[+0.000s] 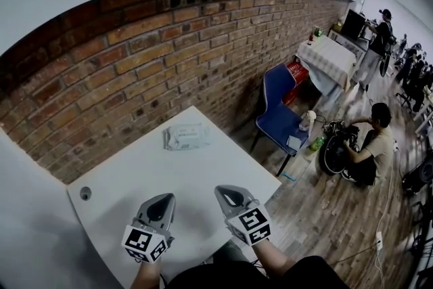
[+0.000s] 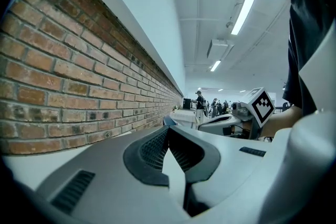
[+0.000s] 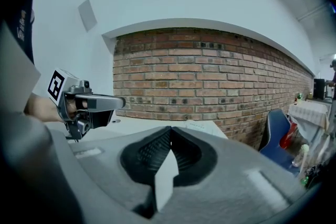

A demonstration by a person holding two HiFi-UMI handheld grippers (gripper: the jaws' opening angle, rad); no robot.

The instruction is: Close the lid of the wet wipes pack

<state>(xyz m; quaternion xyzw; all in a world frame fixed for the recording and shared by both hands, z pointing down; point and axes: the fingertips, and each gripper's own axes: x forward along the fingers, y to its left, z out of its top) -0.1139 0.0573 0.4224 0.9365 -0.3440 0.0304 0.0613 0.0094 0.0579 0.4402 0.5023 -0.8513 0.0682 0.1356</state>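
Hovering at lower frame — my left gripper (image 1: 163, 199) and right gripper (image 1: 227, 191), jaws together, empty; flat white wet wipes pack (image 1: 185, 137) mid-frame, well apart.

White square table (image 1: 203, 176) seen from above, its far edge set along the brick wall (image 1: 135, 71) and its right corner pointing toward the wooden floor (image 1: 318, 206). A wet wipes pack (image 1: 185, 137) lies flat near the far corner, just inside the wall-side edge, its lid too small to read. A small round dark fitting (image 1: 85, 193) sits in the top near the left corner, well apart from the pack.
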